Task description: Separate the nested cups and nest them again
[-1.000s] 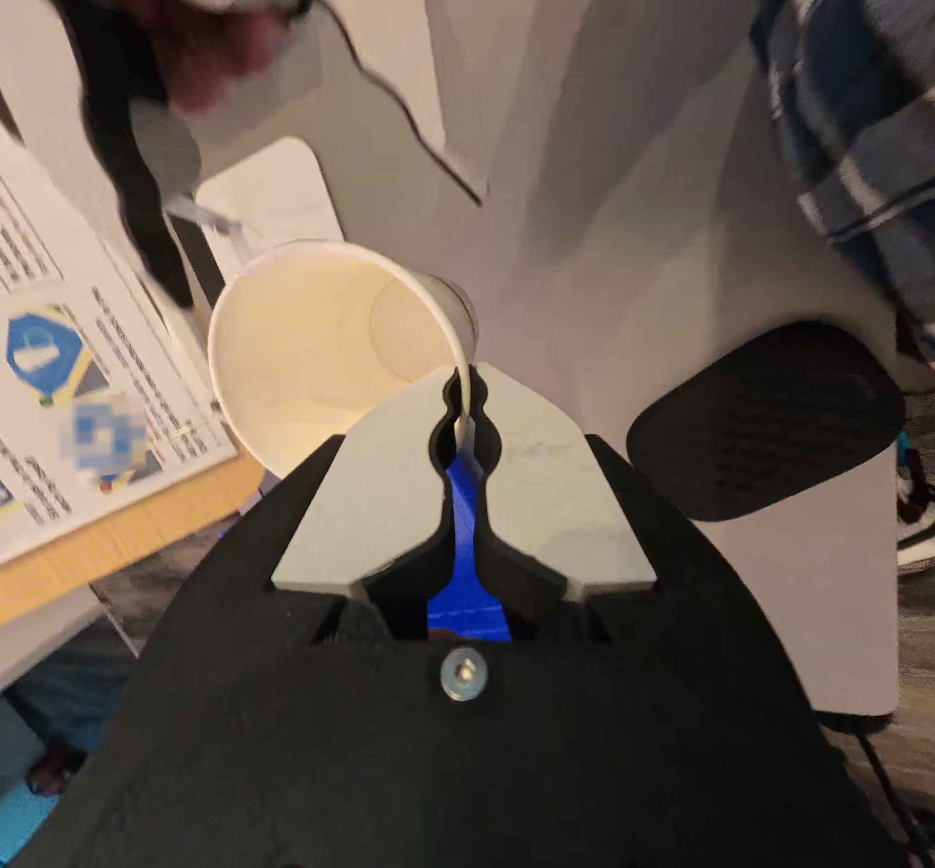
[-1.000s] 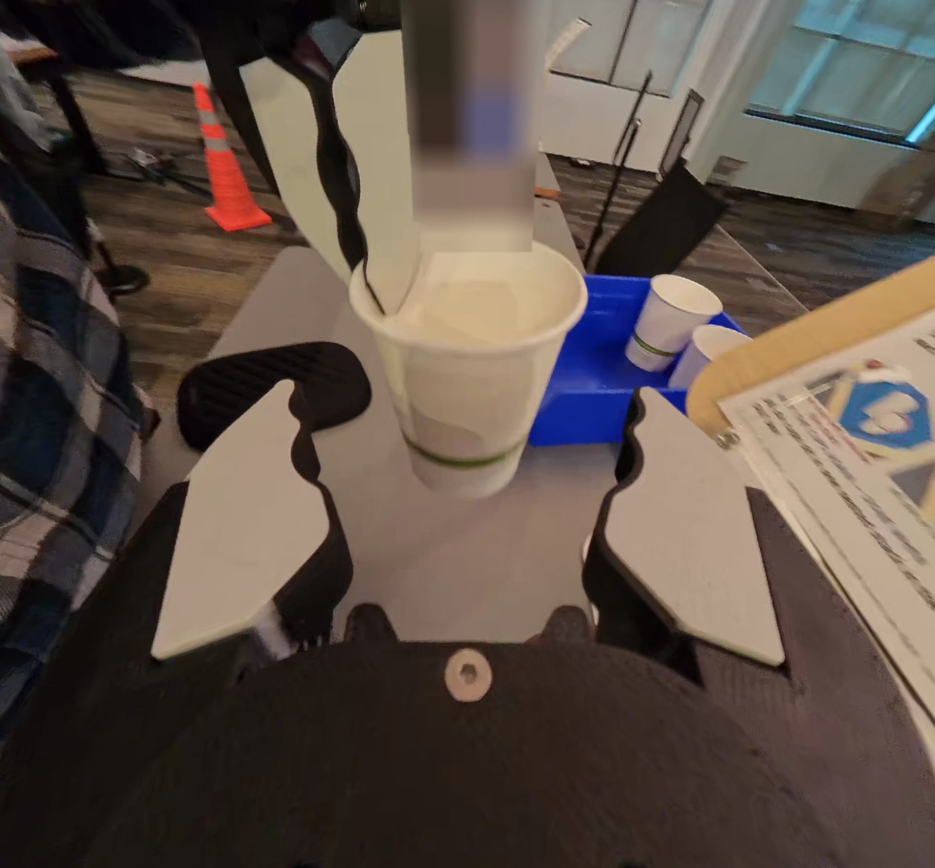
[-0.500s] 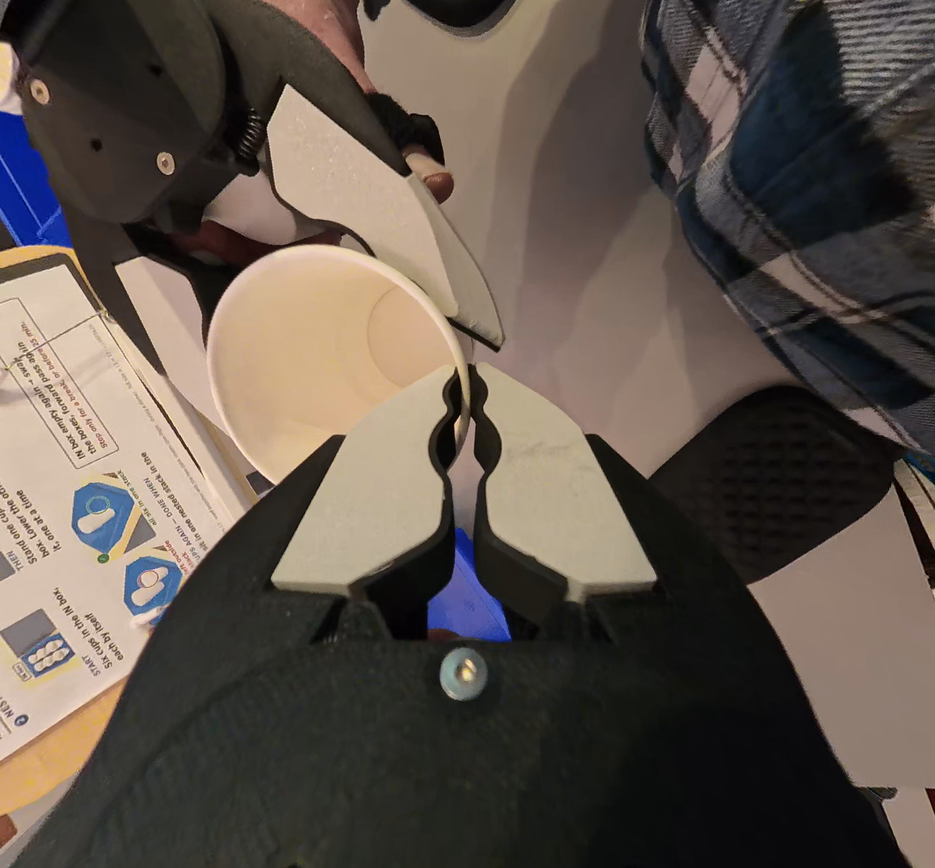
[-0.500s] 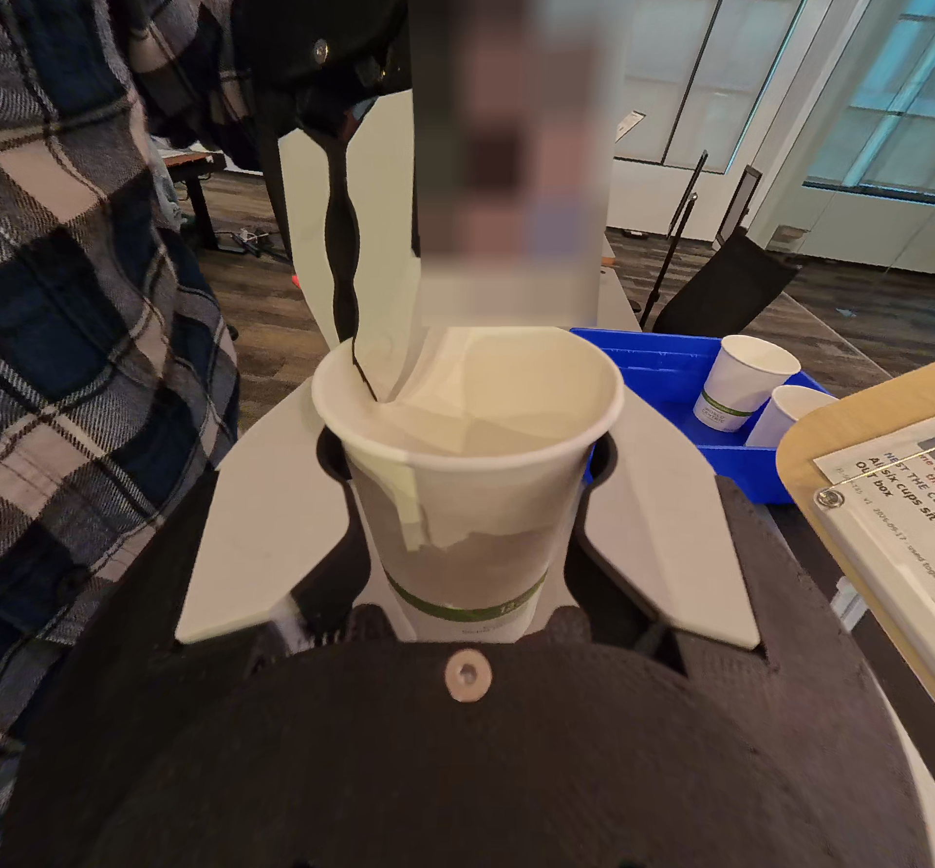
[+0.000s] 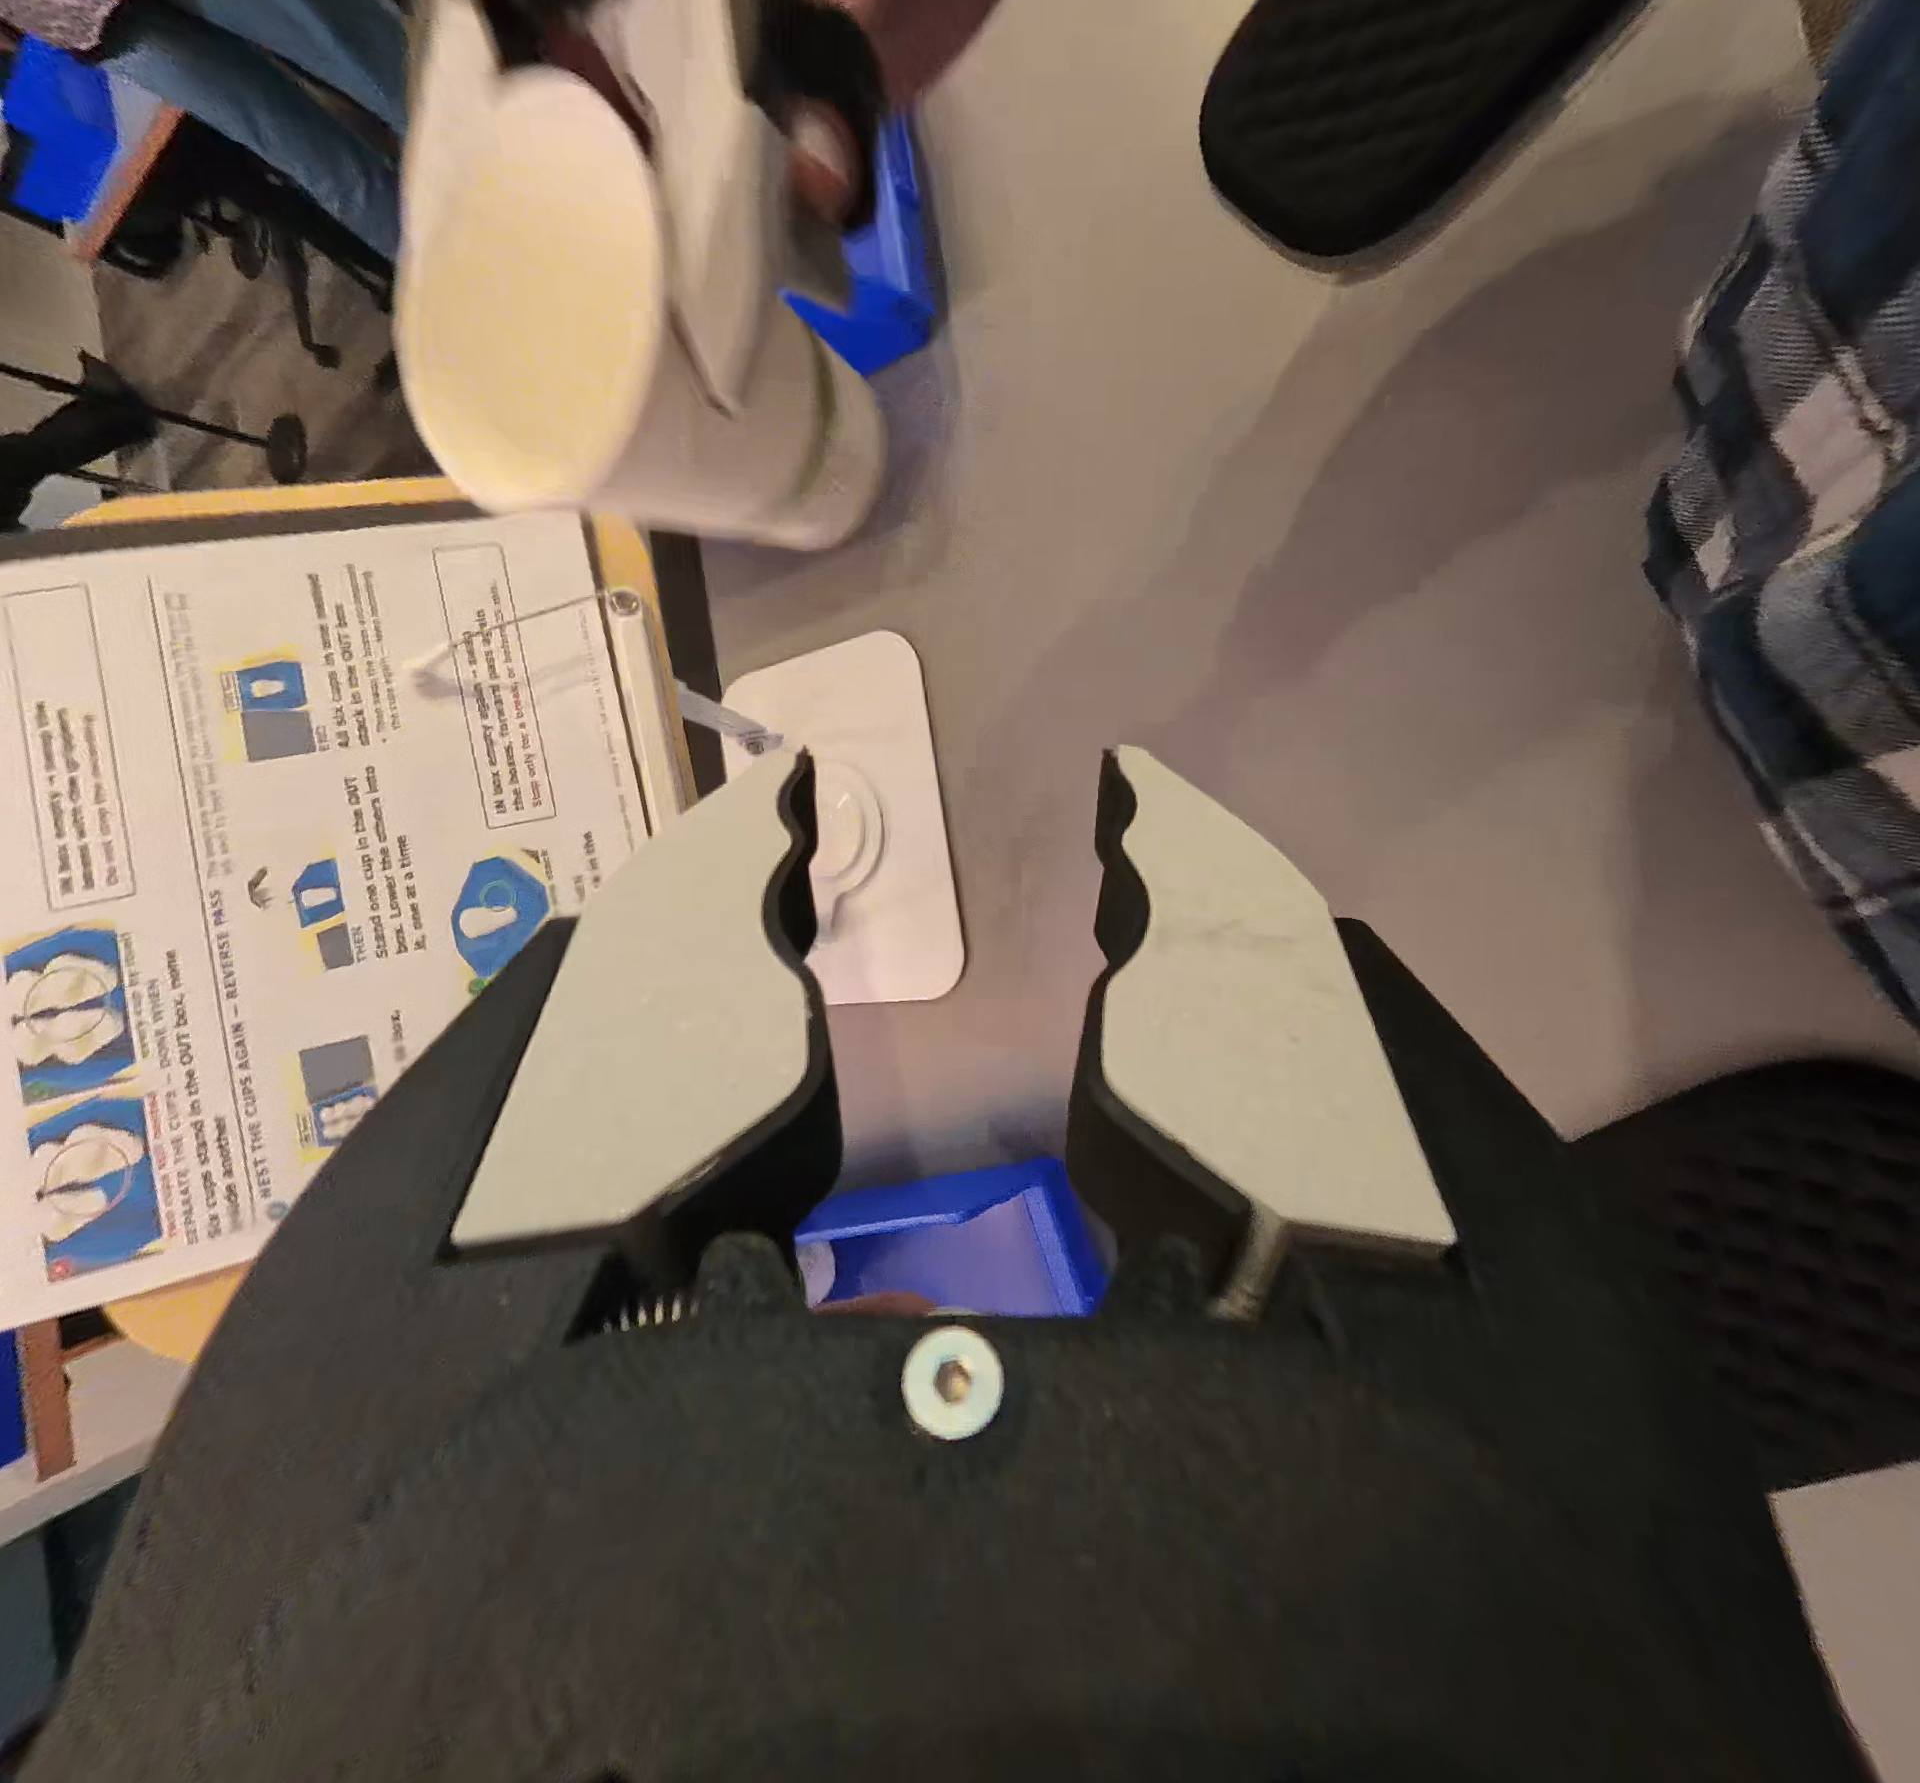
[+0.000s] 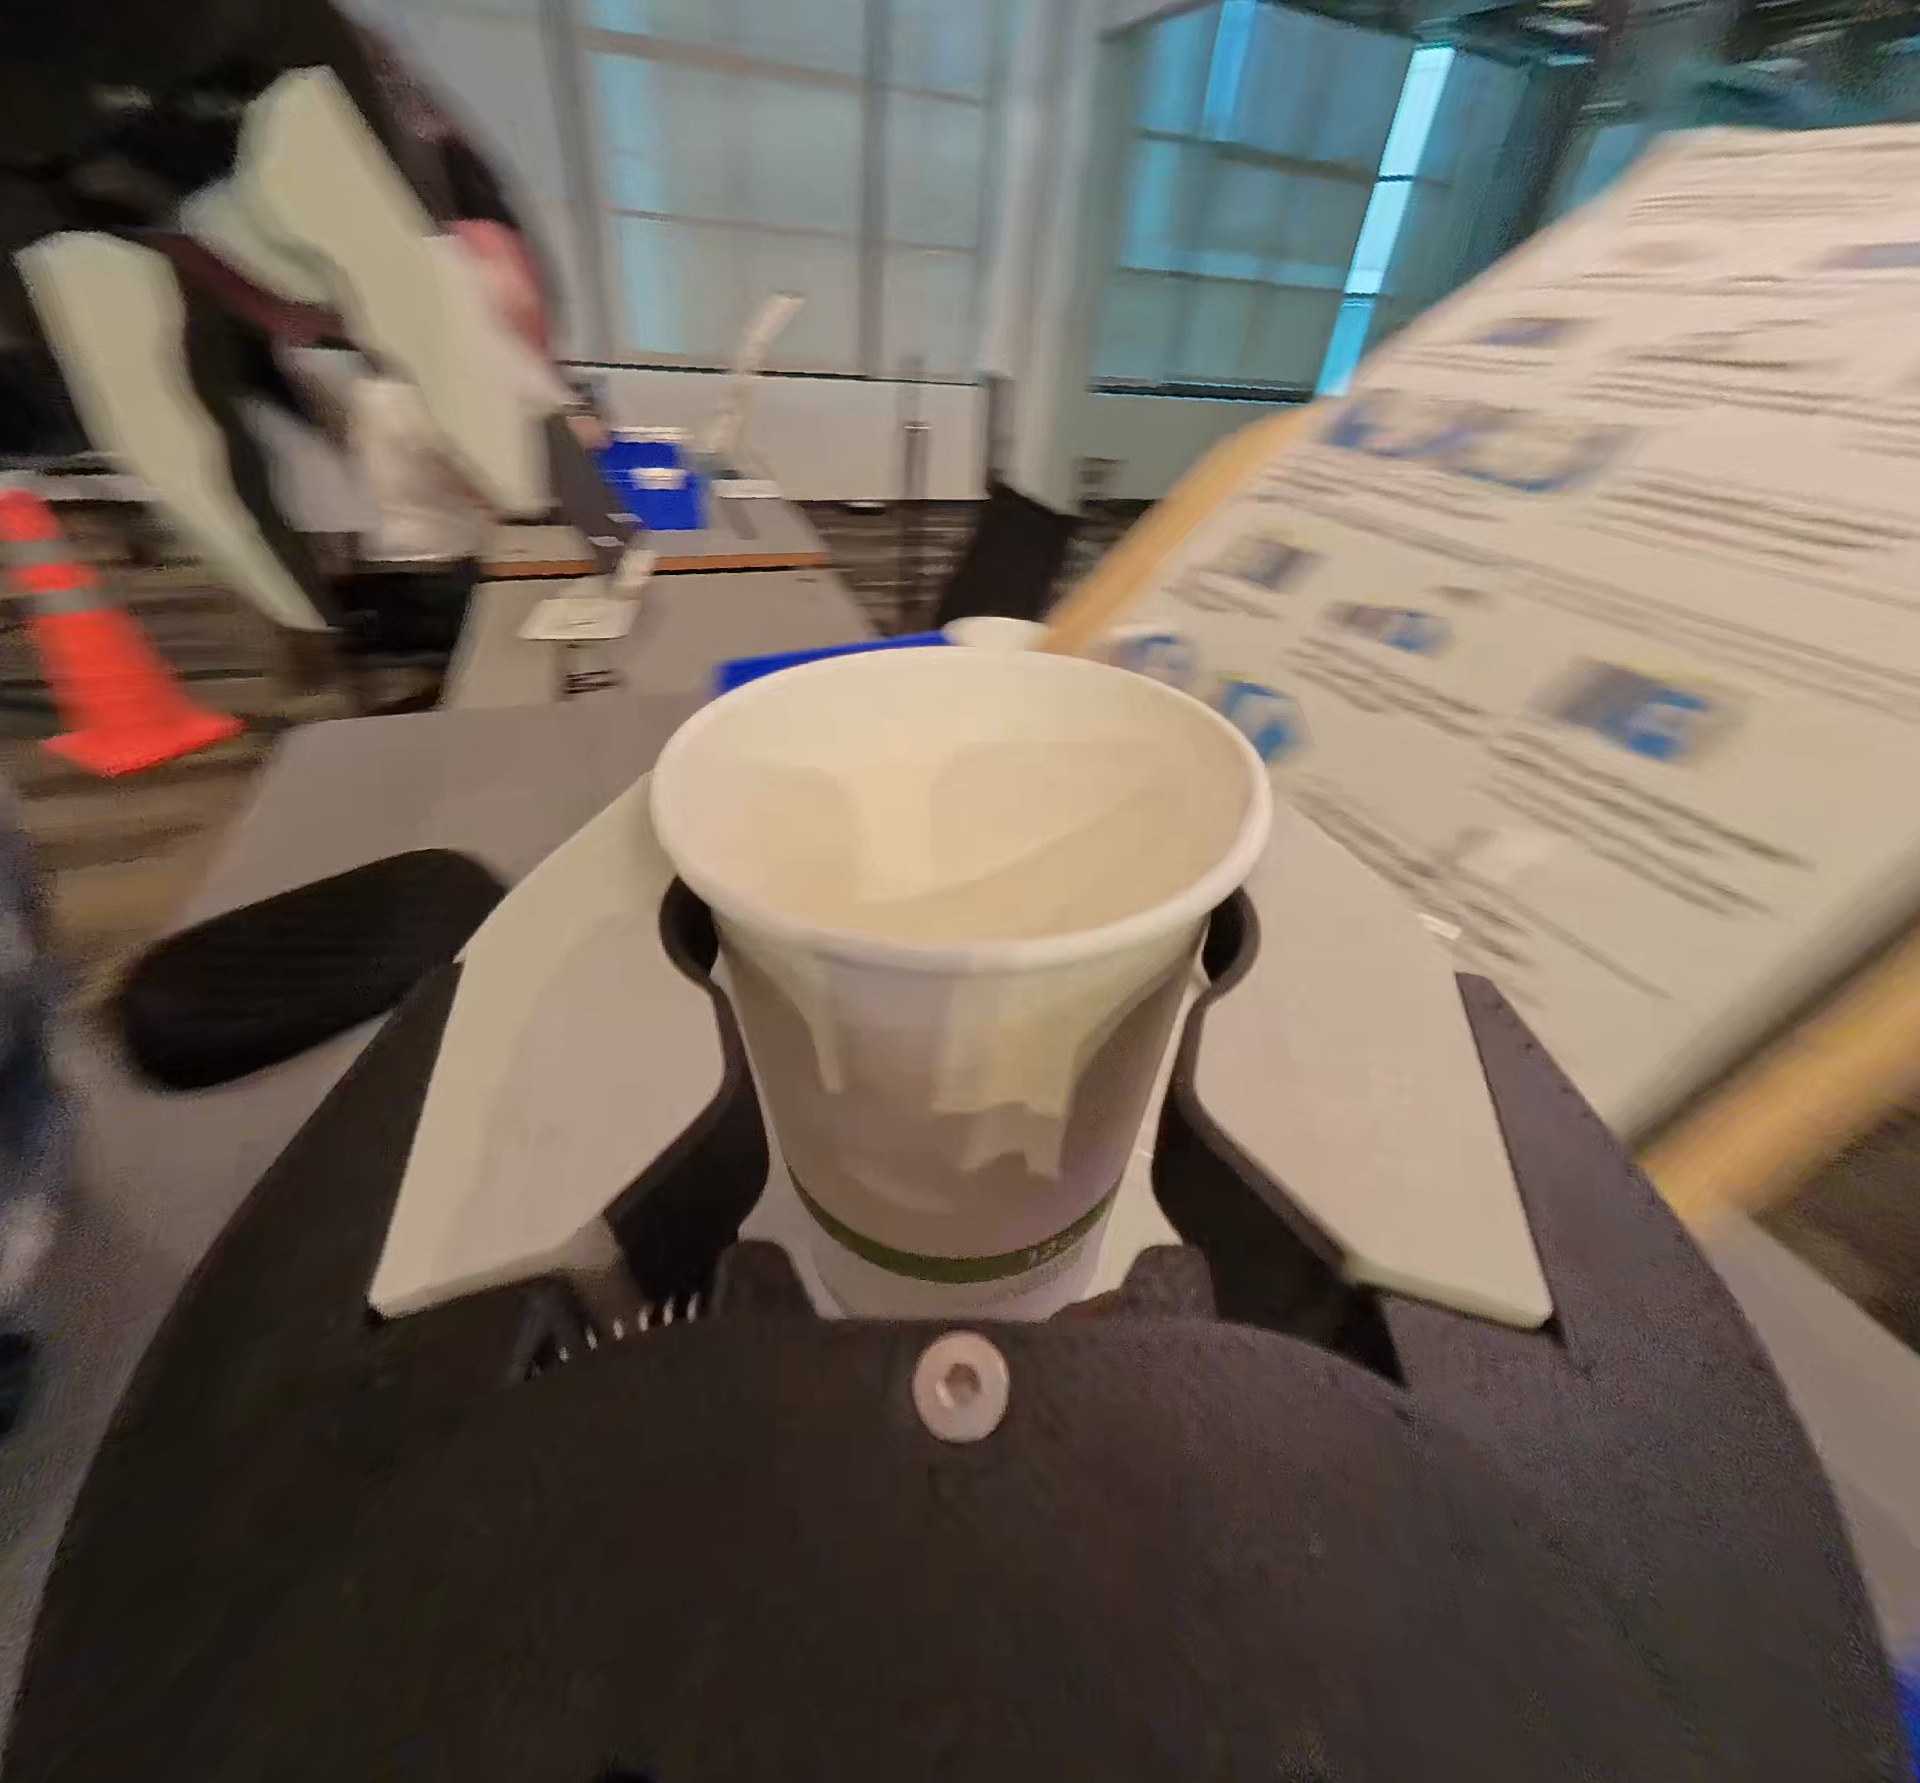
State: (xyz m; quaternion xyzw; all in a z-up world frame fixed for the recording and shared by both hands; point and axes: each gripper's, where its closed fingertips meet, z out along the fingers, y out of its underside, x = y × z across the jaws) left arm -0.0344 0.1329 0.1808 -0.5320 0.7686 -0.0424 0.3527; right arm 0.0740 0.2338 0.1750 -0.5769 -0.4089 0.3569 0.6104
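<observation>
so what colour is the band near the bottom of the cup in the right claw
Green, a thin band round the white cup, seen best in the right wrist view.

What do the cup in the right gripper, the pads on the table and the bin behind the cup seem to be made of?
Cup: looks like white matte paper, with a rolled rim, a side seam and a green printed band; the right gripper fingers press its sides.
Black pad: probably soft mesh or foam, judging by its ribbed, dull surface.
Blue bin: likely moulded plastic, given its uniform bright colour and thin wall.
</observation>
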